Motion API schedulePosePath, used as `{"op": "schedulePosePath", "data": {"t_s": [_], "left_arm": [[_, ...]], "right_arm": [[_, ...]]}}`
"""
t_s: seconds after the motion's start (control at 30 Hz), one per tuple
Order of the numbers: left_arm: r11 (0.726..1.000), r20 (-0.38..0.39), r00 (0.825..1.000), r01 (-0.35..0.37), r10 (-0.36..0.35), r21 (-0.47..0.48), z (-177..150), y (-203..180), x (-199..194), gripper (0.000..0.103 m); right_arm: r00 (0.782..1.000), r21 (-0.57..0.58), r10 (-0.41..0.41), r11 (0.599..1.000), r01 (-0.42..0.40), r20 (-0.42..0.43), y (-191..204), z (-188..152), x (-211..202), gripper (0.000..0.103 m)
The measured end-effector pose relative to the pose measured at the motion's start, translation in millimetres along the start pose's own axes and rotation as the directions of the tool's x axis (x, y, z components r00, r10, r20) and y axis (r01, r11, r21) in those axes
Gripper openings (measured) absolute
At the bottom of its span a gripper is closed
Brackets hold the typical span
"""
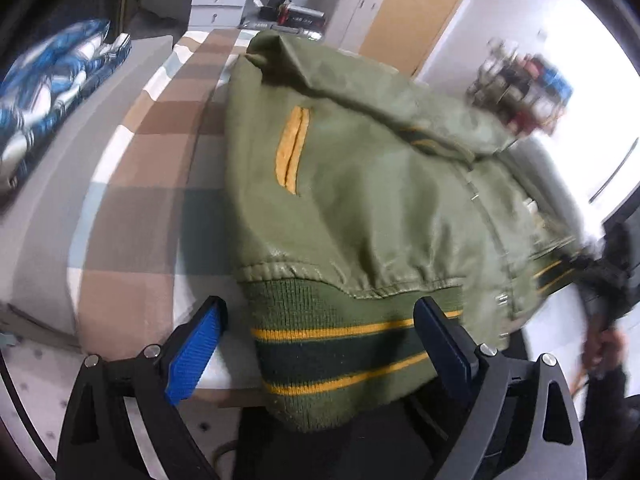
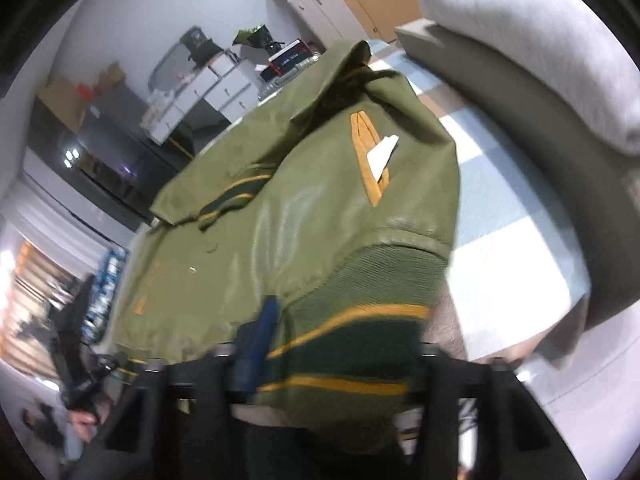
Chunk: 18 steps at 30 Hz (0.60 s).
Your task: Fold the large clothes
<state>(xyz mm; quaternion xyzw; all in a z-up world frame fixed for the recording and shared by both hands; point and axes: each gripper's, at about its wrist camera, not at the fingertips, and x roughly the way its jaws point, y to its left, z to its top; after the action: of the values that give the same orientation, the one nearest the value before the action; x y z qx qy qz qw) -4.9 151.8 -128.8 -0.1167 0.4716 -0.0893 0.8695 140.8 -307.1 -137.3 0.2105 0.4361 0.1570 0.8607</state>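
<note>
A large olive-green jacket point(image 1: 360, 184) lies spread on a checked cover, with yellow pocket trim point(image 1: 292, 148) and a dark ribbed hem with yellow stripes point(image 1: 344, 344). My left gripper point(image 1: 320, 308) is open. Its blue pads point(image 1: 192, 356) stand on either side of the near hem corner, and the left pad is clear of the cloth. In the right wrist view the same jacket point(image 2: 320, 208) shows a white tag point(image 2: 384, 152) sticking out of its pocket. My right gripper point(image 2: 346, 320) is shut on the other hem corner point(image 2: 360, 344). One blue finger point(image 2: 256, 344) presses the fabric and the other is hidden under it.
The checked brown, white and blue cover point(image 1: 140, 200) runs off to the left. Blue-and-white bedding point(image 1: 48, 92) lies at the far left. A grey cushion point(image 2: 520, 60) borders the right side. White drawers point(image 1: 212, 0) and boxes stand behind. A person's hand point(image 1: 604, 348) is at the right edge.
</note>
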Motion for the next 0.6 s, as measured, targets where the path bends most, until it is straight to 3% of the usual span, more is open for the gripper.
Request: {"op": "schedulePosePath", "data": {"t_s": [0.1,0.13,0.17,0.23,0.47,0.6], "left_arm": [[0.995,-0.021,0.995,-0.102,0.102,0.021,0.1,-8.0,3.8,0.083],[0.991,-0.023,0.991,-0.130,0.131,0.028,-0.3,-10.3,4.5,0.075],[0.990,-0.022,0.990,-0.139,0.140,0.039,-0.6,-12.6,4.5,0.057],[0.993,-0.031,0.993,-0.112,0.113,0.033,-2.0,-12.5,3.7,0.039],[0.980,-0.005,0.985,-0.173,0.175,0.103,-8.3,-27.8,-3.4,0.016],[0.976,0.018,0.983,-0.186,0.185,0.117,-12.7,-31.0,-12.0,0.010]], "right_arm": [[1.000,-0.023,-0.018,1.000,0.018,0.008,0.2,-0.7,-4.1,0.027],[0.999,-0.033,-0.031,0.999,0.031,0.008,0.1,-2.6,-5.5,0.025],[0.999,-0.059,-0.046,0.997,0.046,0.011,1.4,-3.9,-6.1,0.023],[0.997,-0.095,-0.079,0.992,0.081,0.024,4.4,-7.8,-7.9,0.020],[0.992,-0.138,-0.116,0.983,0.122,0.049,9.9,-14.0,-13.4,0.012],[0.990,-0.169,-0.128,0.976,0.136,0.057,11.5,-21.3,-17.4,0.009]]}}
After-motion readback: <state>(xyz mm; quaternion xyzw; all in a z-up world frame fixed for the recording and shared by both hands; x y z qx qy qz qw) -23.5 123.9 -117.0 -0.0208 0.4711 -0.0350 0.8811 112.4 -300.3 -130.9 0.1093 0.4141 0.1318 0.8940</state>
